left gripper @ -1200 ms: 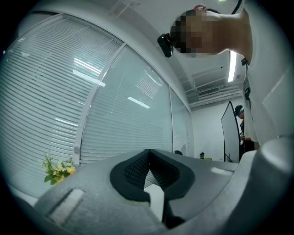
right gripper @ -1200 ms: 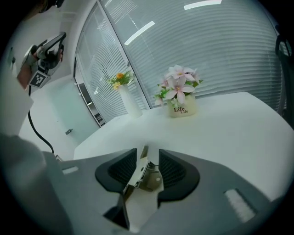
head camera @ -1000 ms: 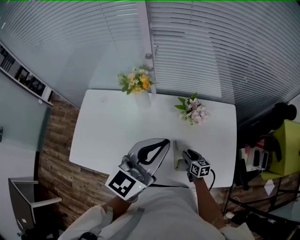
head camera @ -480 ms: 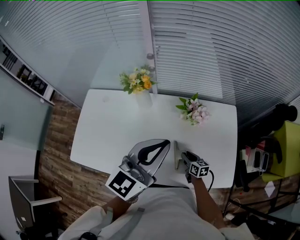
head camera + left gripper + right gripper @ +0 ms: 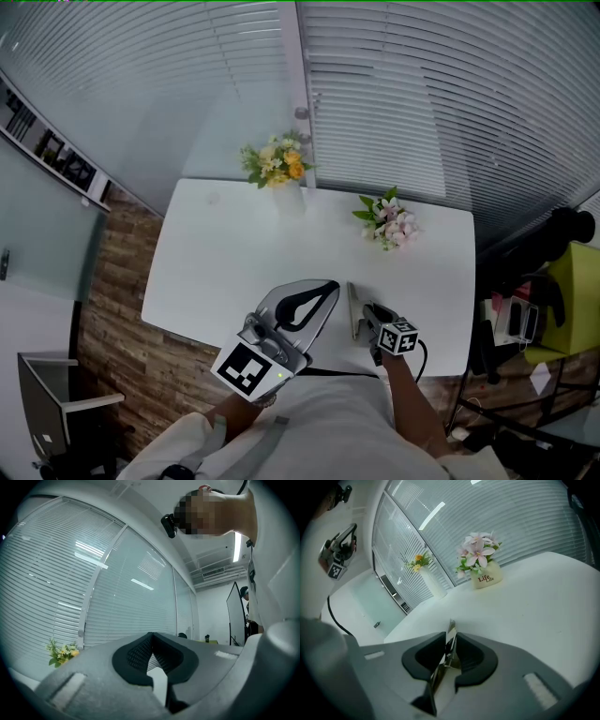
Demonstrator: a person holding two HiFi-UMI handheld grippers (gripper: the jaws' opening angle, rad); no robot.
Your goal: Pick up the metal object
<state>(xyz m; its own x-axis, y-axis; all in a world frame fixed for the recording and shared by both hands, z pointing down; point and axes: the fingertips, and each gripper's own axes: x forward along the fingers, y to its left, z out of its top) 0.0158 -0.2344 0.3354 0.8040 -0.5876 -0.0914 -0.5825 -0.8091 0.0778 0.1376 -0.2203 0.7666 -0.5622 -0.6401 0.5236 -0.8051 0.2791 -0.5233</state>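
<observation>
Left gripper (image 5: 328,286): above the near edge of the white tabletop (image 5: 216,253), jaws pressed together with nothing between them; same place as a second ago.
Thin silver metal plate (image 5: 353,307): stands on edge on the tabletop between the right gripper's pads; it shows narrower than a second ago.
Right gripper (image 5: 368,315): jaws closing, pads pinching the plate; a second ago they were spread wide.
Pink flower pot (image 5: 389,222): far side, unchanged.

- The metal object (image 5: 449,645) is a thin, flat, shiny silver plate.
- It stands upright on edge near the front edge of the white table (image 5: 234,253), between the closing jaws of the right gripper (image 5: 369,319).
</observation>
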